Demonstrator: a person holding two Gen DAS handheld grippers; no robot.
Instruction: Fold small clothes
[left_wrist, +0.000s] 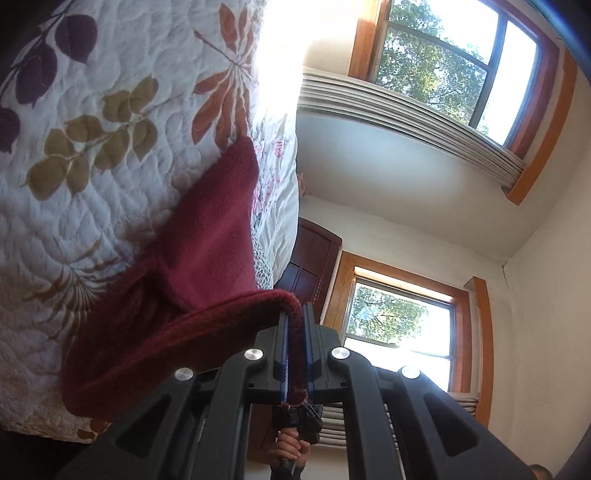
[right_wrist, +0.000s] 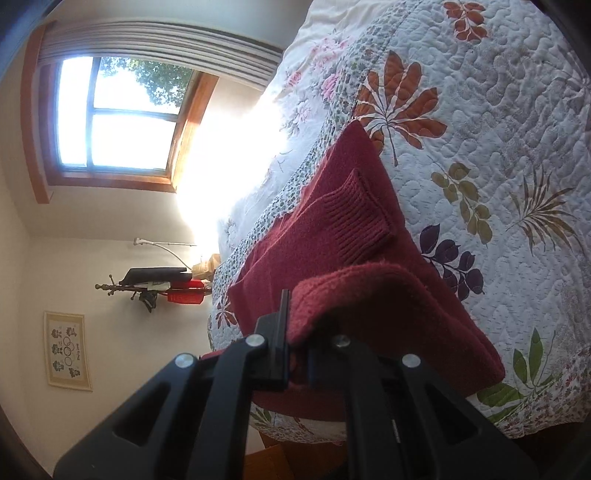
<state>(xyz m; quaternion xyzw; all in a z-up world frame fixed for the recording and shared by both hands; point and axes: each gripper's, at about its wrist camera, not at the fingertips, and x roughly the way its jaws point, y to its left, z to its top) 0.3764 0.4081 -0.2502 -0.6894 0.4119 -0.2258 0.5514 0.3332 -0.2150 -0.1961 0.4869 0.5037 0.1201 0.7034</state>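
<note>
A dark red knit sweater lies on a quilted bedspread, with one edge lifted off the bed. My left gripper is shut on that lifted edge, and the fabric runs down between its blue-padded fingers. In the right wrist view the same sweater shows a ribbed cuff folded onto its body. My right gripper is shut on another raised fold of the sweater, which drapes over and hides its right finger. Below the left gripper, a hand holding the other gripper's handle shows.
The white quilt with leaf prints covers the bed, and its edge drops off near the grippers. Windows with blinds, a dark wooden cabinet, a coat rack and a framed picture line the walls.
</note>
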